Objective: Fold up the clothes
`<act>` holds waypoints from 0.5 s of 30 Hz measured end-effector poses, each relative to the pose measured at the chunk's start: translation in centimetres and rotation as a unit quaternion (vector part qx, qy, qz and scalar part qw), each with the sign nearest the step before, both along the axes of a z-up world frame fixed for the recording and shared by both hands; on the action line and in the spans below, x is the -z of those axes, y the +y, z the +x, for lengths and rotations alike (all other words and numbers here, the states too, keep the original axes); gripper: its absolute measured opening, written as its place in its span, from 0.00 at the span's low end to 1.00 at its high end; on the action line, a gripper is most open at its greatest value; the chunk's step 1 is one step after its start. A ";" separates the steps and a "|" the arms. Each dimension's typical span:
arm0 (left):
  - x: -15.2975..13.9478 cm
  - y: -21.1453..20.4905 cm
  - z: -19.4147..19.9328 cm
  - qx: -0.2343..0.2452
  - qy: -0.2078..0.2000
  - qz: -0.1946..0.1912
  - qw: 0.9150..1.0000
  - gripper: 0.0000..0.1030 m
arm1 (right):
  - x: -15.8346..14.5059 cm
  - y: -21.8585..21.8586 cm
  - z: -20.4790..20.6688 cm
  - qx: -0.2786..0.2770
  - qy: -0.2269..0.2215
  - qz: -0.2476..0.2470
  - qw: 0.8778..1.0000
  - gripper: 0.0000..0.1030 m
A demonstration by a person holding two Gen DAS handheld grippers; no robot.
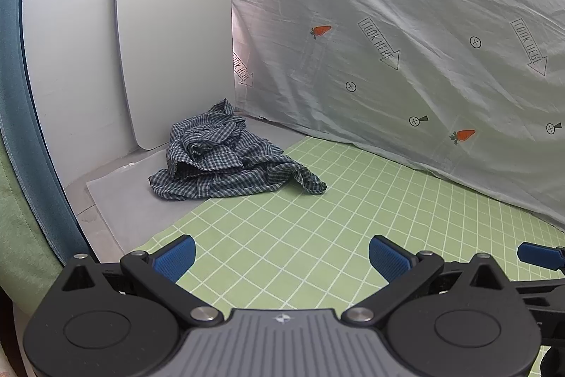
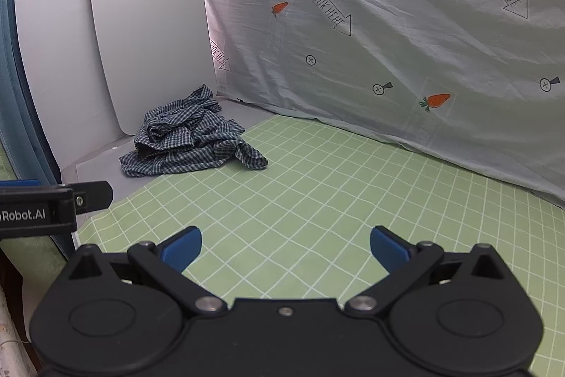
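A crumpled dark blue-and-white checked shirt [image 1: 226,154] lies in a heap at the far left corner, partly on a grey sheet and partly on the green grid mat [image 1: 317,235]. The right wrist view shows the same shirt [image 2: 187,140] beyond the mat [image 2: 317,200]. My left gripper [image 1: 282,257] is open over the near part of the mat, well short of the shirt, with nothing between its blue pads. My right gripper [image 2: 286,248] is open too and holds nothing. One fingertip of the right gripper [image 1: 540,255] shows at the right edge of the left view.
A white rounded board [image 1: 173,41] leans against the left wall behind the shirt. A pale sheet printed with carrots and arrows [image 1: 406,41] hangs along the back and right. Dark blue fabric [image 1: 21,94] borders the left edge. The left gripper's body [image 2: 53,204] juts in from the left.
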State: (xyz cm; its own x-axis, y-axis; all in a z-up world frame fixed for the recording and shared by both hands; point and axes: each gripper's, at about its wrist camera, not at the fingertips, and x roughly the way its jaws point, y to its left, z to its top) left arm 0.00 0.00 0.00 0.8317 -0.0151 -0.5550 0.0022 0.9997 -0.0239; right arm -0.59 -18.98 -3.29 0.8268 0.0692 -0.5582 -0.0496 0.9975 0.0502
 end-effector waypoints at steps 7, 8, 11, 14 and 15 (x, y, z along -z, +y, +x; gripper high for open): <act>0.0 -0.2 0.3 -0.001 -0.001 0.002 1.000 1.00 | 0.4 0.2 -0.1 -0.005 -0.004 0.003 1.000 1.00; -0.1 -0.2 0.4 -0.001 -0.001 0.001 1.000 1.00 | 0.2 -0.1 0.1 -0.005 -0.003 0.003 1.000 1.00; -0.3 -0.2 0.3 -0.005 -0.001 0.000 1.000 1.00 | -0.3 -0.8 0.5 -0.007 0.000 0.004 1.000 1.00; -0.3 -0.5 0.2 -0.007 -0.001 0.003 1.000 1.00 | -0.5 -0.7 0.6 -0.009 0.002 0.003 1.000 1.00; -0.3 -0.6 0.2 -0.008 -0.001 0.004 1.000 1.00 | -0.5 -0.7 0.6 -0.010 0.002 0.003 1.000 1.00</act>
